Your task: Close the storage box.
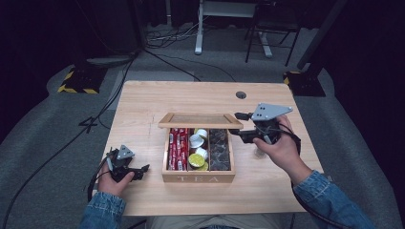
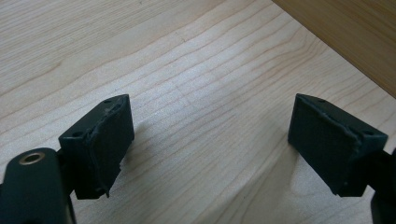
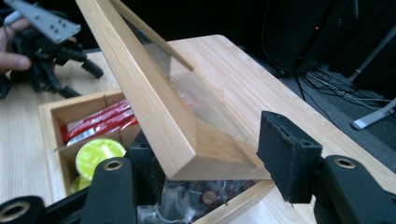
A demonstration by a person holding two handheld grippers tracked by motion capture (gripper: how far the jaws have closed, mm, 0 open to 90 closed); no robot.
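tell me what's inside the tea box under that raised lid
The tea box holds red packets on the left, round capsules in the middle and dark wrapped pieces on the right. The lid hides the back ends of all three compartments.

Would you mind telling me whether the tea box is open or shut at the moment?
Open. The lid is raised at the back of the tea box, leaving the red packets and pods inside uncovered.
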